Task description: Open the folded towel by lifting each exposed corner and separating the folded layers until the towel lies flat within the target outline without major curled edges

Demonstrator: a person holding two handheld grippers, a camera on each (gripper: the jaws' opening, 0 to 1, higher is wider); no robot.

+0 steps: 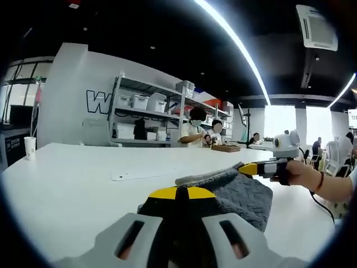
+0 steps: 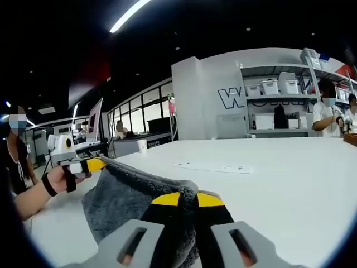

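Left gripper view has the left tongs (image 1: 176, 196) clamped on one edge of the grey towel (image 1: 245, 196), which stretches away to the right tongs (image 1: 252, 168), closed on its far corner. Between both tongs the towel hangs just above the white desk (image 1: 83, 184).

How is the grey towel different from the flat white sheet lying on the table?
The towel is dark grey and looks thick and fluffy; the sheet is white, thin and smooth. The towel is held up off the table, a corner pinched in each of the left gripper and right gripper; the sheet lies flat on the table, untouched. In both views the sheet lies beyond the towel.
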